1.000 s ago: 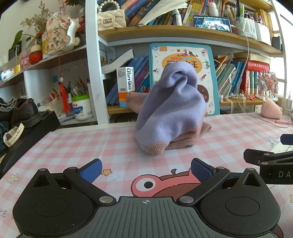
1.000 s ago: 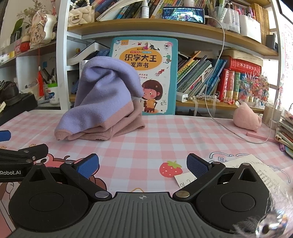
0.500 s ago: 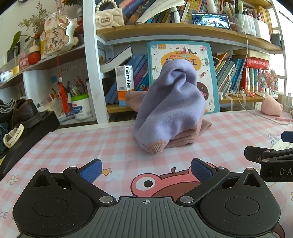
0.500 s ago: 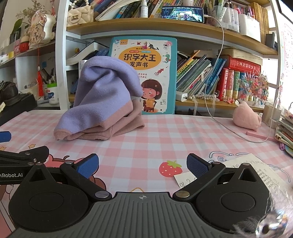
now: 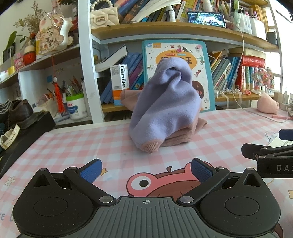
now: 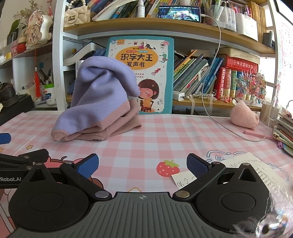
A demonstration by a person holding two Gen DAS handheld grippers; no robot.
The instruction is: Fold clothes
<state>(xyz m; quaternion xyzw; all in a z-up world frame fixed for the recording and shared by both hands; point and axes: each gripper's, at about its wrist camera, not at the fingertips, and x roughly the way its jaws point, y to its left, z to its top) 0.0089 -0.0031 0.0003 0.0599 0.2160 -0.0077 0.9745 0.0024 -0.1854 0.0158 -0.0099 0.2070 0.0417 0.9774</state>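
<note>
Sweater (image 5: pixel 164 109) is heaped unfolded on checked table (image 5: pixel 73 142), propped against book (image 5: pixel 175 53). Left gripper (image 5: pixel 146 169) and right gripper (image 6: pixel 142 165) are held wide apart, empty, low over table, short of sweater.

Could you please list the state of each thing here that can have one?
Left gripper: open, empty, short of the garment.
Right gripper: open, empty.
Purple and pink garment: crumpled in a heap, unfolded, on the checked tablecloth.
Picture book: closed, upright behind the garment.
Phone: screen lit.
</note>
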